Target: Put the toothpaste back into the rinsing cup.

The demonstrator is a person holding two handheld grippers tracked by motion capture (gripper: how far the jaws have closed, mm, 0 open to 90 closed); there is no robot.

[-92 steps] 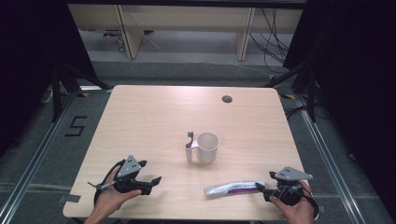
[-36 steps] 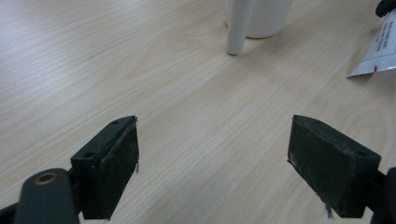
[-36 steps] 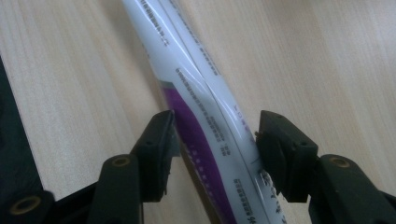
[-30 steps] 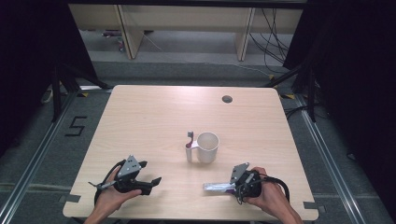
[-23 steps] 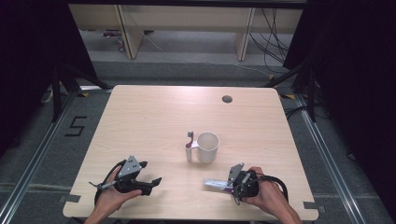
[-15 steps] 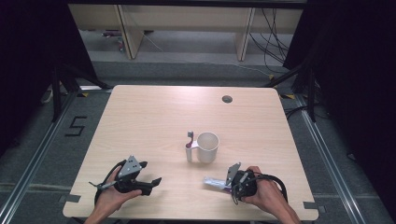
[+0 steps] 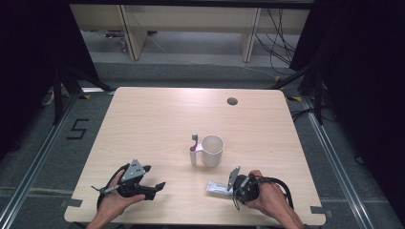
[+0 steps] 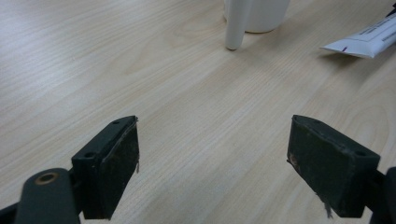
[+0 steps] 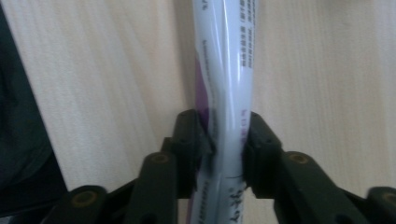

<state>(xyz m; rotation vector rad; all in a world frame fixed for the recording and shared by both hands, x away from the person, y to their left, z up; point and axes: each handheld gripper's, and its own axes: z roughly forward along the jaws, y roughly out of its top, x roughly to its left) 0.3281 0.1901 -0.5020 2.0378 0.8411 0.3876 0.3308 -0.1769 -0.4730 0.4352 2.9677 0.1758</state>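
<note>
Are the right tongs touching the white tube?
Touching. The right gripper view shows the right tongs with both pads pressed on the white tube, denting it.

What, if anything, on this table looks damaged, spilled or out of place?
Nothing is spilled or broken. The tube is dented where the right gripper pinches it, the jaws having just closed on it. The mug stands upright with a toothbrush leaning against its side. The left gripper is open over bare table.

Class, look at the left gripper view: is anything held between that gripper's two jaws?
No: the left gripper stands open, with bare table between its jaws.
</note>
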